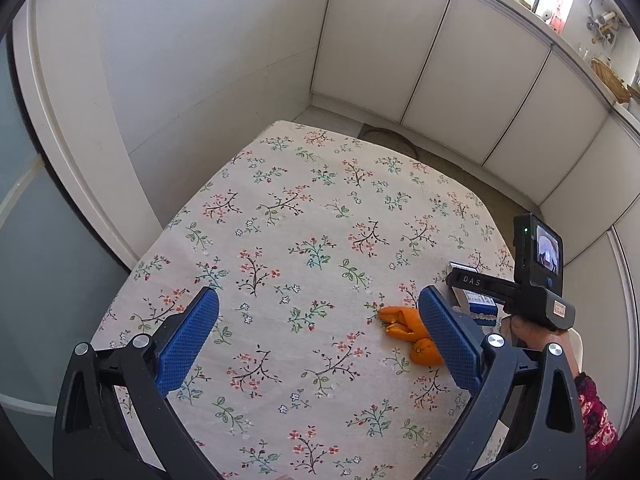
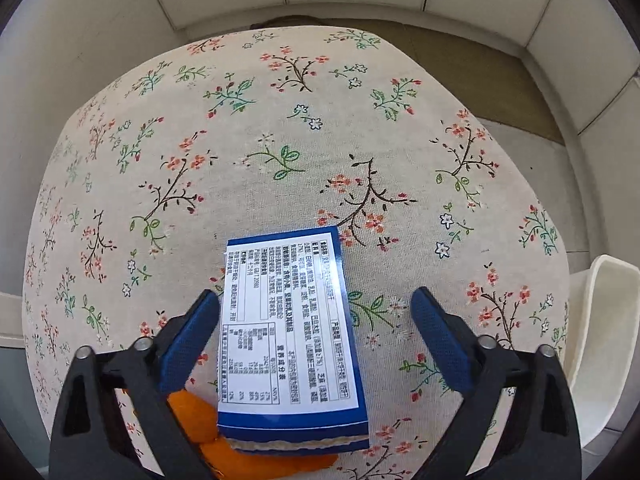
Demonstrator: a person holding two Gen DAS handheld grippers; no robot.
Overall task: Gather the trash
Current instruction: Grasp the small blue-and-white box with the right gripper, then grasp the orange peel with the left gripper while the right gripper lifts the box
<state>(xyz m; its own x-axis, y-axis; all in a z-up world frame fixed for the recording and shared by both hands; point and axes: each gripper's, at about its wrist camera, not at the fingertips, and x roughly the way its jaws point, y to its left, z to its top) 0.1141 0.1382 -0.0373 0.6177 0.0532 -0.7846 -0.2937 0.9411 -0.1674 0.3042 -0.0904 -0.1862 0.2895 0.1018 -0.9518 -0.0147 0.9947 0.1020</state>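
A blue and white carton point(image 2: 292, 332) with a printed label lies flat on the floral tablecloth. My right gripper point(image 2: 316, 300) points steeply down over it with the carton between its blue pads. The left pad point(image 2: 188, 340) is right beside the carton's edge, and a clear gap shows at the right pad point(image 2: 436, 340). Orange peel point(image 2: 192, 420) lies against the carton's near left corner. In the left wrist view my left gripper point(image 1: 318, 308) stands open above bare cloth, with the orange peel point(image 1: 404, 328) just inside its right finger and the carton point(image 1: 480, 304) beyond.
The table point(image 1: 300, 220) stands in a corner between a white wall and white cabinets point(image 1: 440, 80). A white chair point(image 2: 600, 340) sits at the table's right edge. A hand with a red patterned sleeve point(image 1: 596, 420) holds the right gripper's body.
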